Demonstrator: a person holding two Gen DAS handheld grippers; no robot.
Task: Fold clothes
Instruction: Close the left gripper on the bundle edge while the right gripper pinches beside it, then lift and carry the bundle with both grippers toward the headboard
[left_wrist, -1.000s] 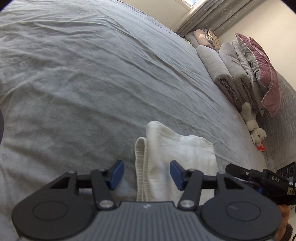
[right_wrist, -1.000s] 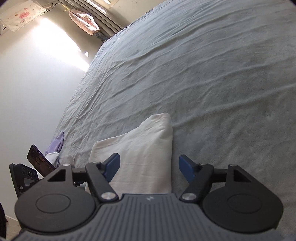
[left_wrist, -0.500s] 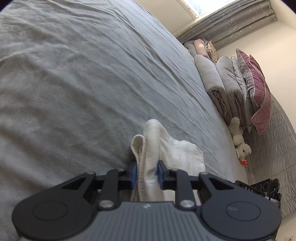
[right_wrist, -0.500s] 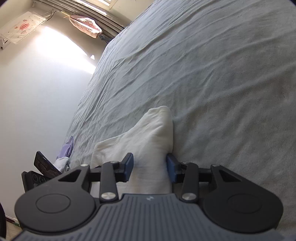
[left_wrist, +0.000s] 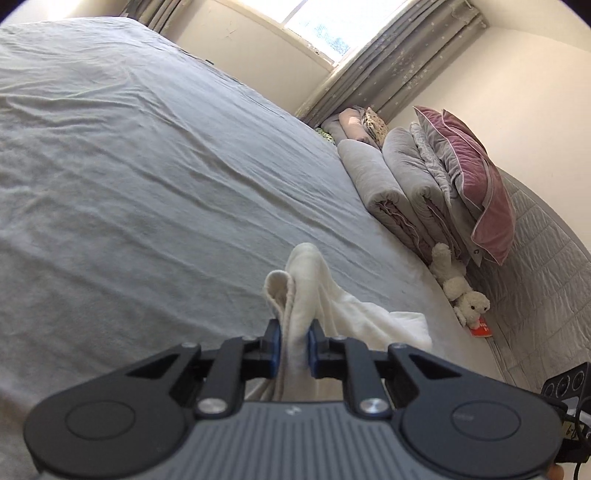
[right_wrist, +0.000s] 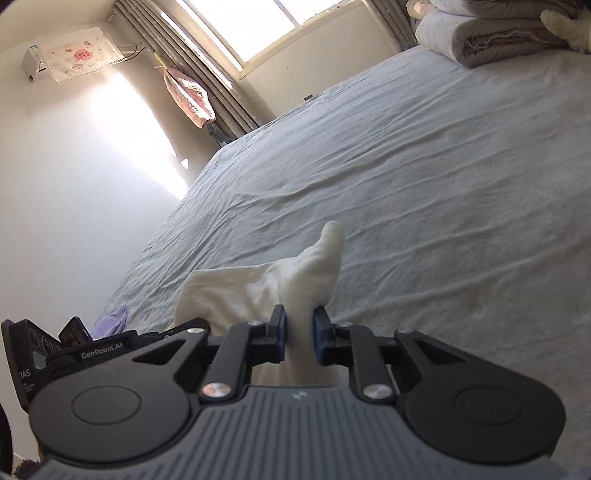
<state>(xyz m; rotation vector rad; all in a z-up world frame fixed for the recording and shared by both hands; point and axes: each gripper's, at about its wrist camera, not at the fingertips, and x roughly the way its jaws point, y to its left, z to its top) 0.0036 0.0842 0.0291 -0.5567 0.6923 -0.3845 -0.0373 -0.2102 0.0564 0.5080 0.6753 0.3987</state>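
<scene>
A white folded garment (left_wrist: 306, 280) lies near the front edge of the grey bed sheet (left_wrist: 147, 166). My left gripper (left_wrist: 294, 347) pinches one bunched corner of it; the blue pads press the cloth from both sides and the jaws are still closing. In the right wrist view my right gripper (right_wrist: 300, 334) grips the other corner of the white garment (right_wrist: 314, 269), its jaws also still closing on the cloth. Both corners are raised off the sheet, and the cloth between them sags. The garment's near part is hidden behind the gripper bodies.
Rolled grey duvets (left_wrist: 380, 184), a pink pillow (left_wrist: 476, 184) and a white plush toy (left_wrist: 461, 288) line the bed's right side against the headboard. A purple cloth (right_wrist: 114, 317) lies at the bed's left edge. The wide grey sheet (right_wrist: 443, 184) stretches ahead to the window wall.
Both grippers closed from wide open onto the garment's two corners, then lifted them off the sheet. Both views tilted up, so the window and curtains now show.
</scene>
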